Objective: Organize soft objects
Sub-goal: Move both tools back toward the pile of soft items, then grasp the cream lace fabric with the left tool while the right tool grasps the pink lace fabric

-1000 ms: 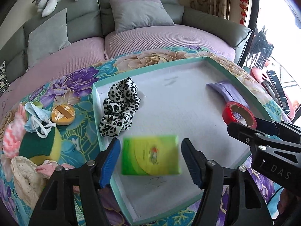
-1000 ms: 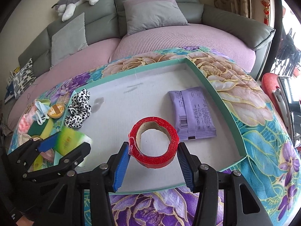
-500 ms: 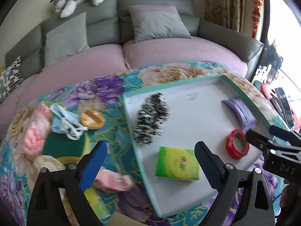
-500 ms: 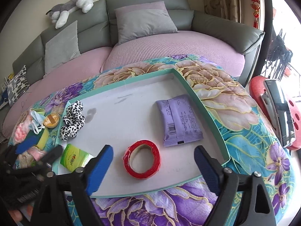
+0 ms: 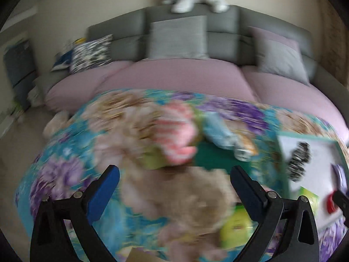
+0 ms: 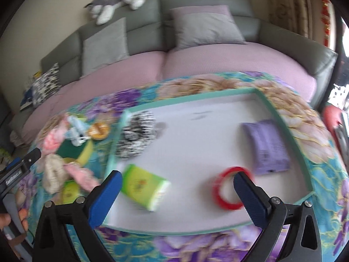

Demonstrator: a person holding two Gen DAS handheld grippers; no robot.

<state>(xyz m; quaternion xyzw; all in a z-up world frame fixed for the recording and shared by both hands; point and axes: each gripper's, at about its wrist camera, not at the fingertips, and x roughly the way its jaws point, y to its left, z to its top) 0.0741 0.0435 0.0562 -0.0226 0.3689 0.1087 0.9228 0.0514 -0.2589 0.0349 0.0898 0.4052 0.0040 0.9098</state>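
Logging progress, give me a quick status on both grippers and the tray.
Left gripper and right gripper both opening, empty. Tray holds scrunchie, green pack, red tape, purple pack. Soft pile outside, nothing blocking.

In the tray (image 6: 281, 118): one scrunchie (image 6: 136, 134), one green pack (image 6: 142, 186), one red tape roll (image 6: 229, 188), one purple pouch (image 6: 267, 146).

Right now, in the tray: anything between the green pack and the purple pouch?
Mostly bare white tray floor; only the red tape roll lies between the green pack and the purple pouch, toward the near rim. Seen in the right wrist view.
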